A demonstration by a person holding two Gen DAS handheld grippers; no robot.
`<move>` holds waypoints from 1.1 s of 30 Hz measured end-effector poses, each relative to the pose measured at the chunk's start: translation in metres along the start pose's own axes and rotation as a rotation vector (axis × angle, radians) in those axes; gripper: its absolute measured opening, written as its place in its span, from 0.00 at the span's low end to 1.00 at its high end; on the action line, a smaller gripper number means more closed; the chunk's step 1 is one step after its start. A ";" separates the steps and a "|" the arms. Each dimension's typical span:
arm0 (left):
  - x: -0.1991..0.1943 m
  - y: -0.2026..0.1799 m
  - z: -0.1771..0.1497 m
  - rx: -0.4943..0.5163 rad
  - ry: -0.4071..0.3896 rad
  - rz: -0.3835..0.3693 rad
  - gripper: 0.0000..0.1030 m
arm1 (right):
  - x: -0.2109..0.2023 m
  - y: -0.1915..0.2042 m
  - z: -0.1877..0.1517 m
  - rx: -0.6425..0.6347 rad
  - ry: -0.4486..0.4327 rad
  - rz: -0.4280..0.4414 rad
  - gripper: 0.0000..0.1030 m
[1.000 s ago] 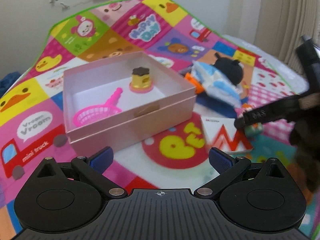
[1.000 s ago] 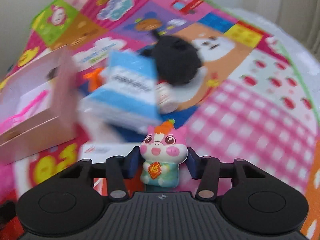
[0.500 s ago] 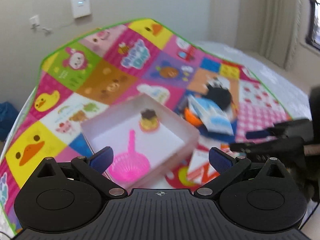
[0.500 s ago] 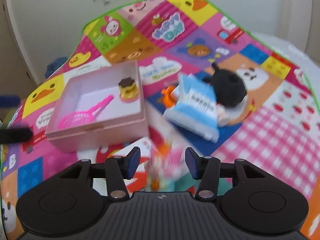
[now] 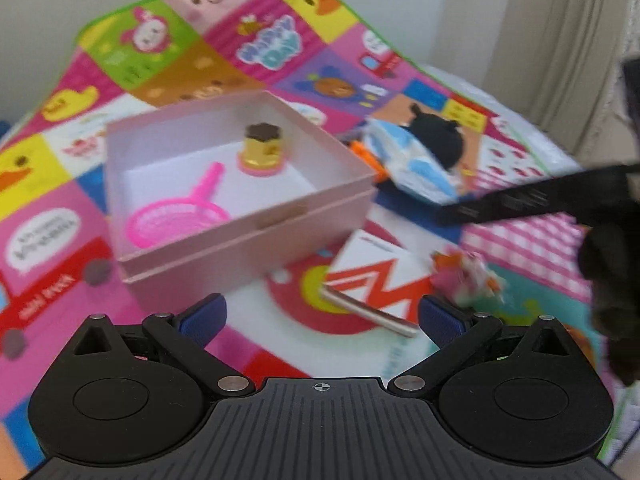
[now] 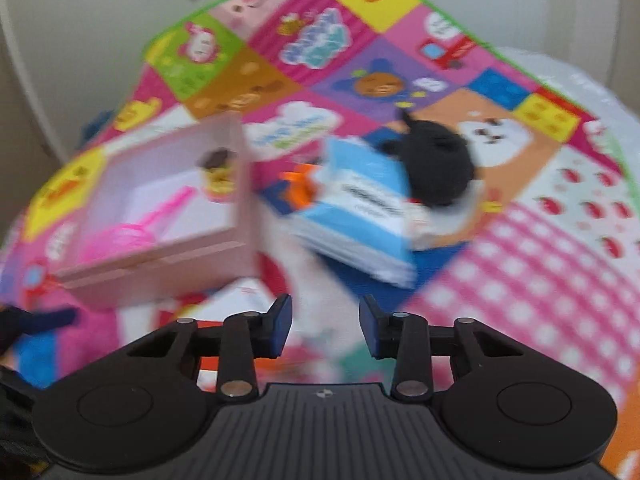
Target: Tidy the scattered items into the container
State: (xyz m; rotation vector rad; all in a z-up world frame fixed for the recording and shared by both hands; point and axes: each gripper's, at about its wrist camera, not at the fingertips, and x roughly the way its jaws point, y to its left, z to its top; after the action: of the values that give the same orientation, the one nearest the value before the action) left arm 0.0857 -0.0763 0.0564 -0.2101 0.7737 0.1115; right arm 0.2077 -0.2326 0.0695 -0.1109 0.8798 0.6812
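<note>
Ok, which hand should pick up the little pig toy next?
Right, probably. The pig toy lies loose on the mat just under the right gripper, whose jaws have just been closing with nothing gripped. The left gripper, open, has it off-centre.

Pink box [image 5: 248,236] among scattered toys [image 5: 466,276]

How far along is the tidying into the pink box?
Done: pink plastic strainer and yellow pudding toy lie in the pink cardboard box. In hand: nothing; right hand-held gripper has just been closing, empty. Remaining: blue-white packet, black plush, red-white carton, pink figurine on the mat.
</note>
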 end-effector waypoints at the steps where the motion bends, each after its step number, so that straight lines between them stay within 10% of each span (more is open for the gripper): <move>1: 0.001 0.000 -0.001 0.001 0.011 -0.008 1.00 | 0.006 0.006 0.005 -0.003 0.005 0.011 0.35; 8: 0.002 -0.004 -0.016 0.157 0.046 0.064 1.00 | 0.073 0.007 0.019 0.141 0.154 0.081 0.37; 14: 0.005 -0.011 -0.024 0.210 0.082 -0.008 1.00 | 0.049 0.039 -0.004 -0.032 0.264 0.246 0.40; 21: 0.008 -0.011 -0.025 0.190 0.089 0.000 1.00 | -0.029 0.028 -0.027 -0.273 0.058 0.037 0.55; 33: 0.016 -0.022 -0.025 0.249 0.190 -0.063 1.00 | -0.018 0.023 -0.056 -0.332 0.043 0.033 0.70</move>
State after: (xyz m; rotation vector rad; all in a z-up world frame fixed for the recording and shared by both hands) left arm 0.0836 -0.1029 0.0309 -0.0086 0.9607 -0.0658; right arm 0.1478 -0.2437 0.0512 -0.4101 0.8052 0.8546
